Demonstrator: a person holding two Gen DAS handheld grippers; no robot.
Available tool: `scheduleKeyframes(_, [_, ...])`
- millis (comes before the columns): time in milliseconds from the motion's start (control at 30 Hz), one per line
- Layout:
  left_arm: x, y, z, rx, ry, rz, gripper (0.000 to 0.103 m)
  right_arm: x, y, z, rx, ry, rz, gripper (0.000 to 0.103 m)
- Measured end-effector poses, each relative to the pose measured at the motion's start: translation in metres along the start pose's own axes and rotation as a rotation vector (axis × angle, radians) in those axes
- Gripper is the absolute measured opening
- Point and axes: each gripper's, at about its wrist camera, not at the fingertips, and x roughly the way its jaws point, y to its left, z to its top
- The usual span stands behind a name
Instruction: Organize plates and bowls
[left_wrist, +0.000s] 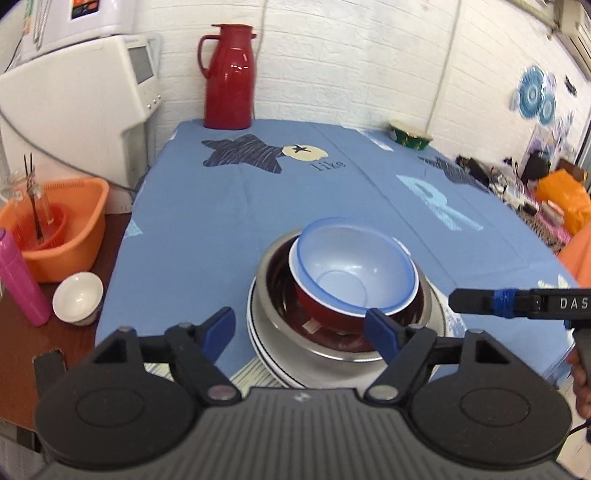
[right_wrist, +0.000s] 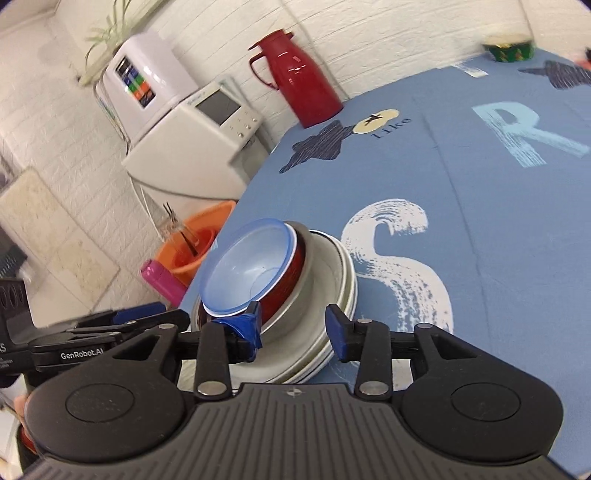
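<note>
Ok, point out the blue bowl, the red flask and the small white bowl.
blue bowl (left_wrist: 341, 280): left wrist view, inner base of the bowl.
red flask (left_wrist: 229, 85): left wrist view, middle of its body.
white bowl (left_wrist: 77, 295): left wrist view, its inside, beside the pink bottle.

Top bowl (left_wrist: 354, 273) translucent pale blue, under it bowl (left_wrist: 332, 317) dark red with white rim. Steel bowl (left_wrist: 332, 350) silver. Plates (left_wrist: 266, 350) white, dark rim line. Cloth (left_wrist: 229, 206) blue, navy star, pale letters. Thermos (left_wrist: 228, 79) red. Basin (left_wrist: 70, 225) orange. Gripper pads (left_wrist: 218, 328) blue.
</note>
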Motion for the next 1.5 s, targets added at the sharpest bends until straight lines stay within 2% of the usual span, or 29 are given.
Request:
scheduleKeyframes(167, [-0.011,-0.004,0.0,-0.106,-0.046,-0.038,0.081,-0.011,-0.023,-0.005,0.173,-0.08,0.018,0.025])
scheduleKeyframes(233, [-0.014,-0.013,0.002,-0.155,-0.091,-0.074,0.085,-0.014,-0.031,-0.002,0.239,-0.155,0.041,0.026])
scheduleKeyframes(267, [-0.016,-0.019,0.003,-0.18,-0.118,-0.088,0.093,-0.014,-0.032,0.001,0.26,-0.182,0.034,0.026])
scheduleKeyframes(400, [-0.027,-0.054,0.009,-0.208,-0.241,-0.1,0.096,-0.017,-0.023,0.018,0.205,-0.221,-0.104,0.027])
scheduleKeyframes(500, [-0.033,-0.08,0.011,-0.21,-0.297,-0.063,0.096,-0.025,-0.016,0.02,0.122,-0.201,-0.209,0.029])
scheduleKeyframes(567, [-0.036,-0.095,0.009,-0.205,-0.3,-0.042,0.096,-0.037,-0.017,0.008,0.092,-0.235,-0.217,0.03])
scheduleKeyframes(633, [-0.039,-0.109,0.002,-0.182,-0.294,-0.014,0.096,-0.05,-0.023,-0.007,0.096,-0.276,-0.188,0.031])
scheduleKeyframes(833, [-0.05,-0.138,-0.04,-0.14,-0.283,0.035,0.096,-0.076,-0.029,-0.042,0.051,-0.274,-0.127,0.033])
scheduleKeyframes(1167, [-0.093,-0.17,-0.103,-0.072,-0.295,0.079,0.096,-0.117,-0.006,-0.094,-0.048,-0.295,-0.157,0.037])
scheduleKeyframes(1367, [-0.112,-0.181,-0.119,-0.026,-0.332,0.107,0.096,-0.133,-0.001,-0.129,-0.115,-0.336,-0.221,0.04])
scheduleKeyframes(1500, [-0.11,-0.187,-0.123,-0.012,-0.32,0.105,0.096,-0.138,-0.017,-0.146,-0.063,-0.342,-0.247,0.041])
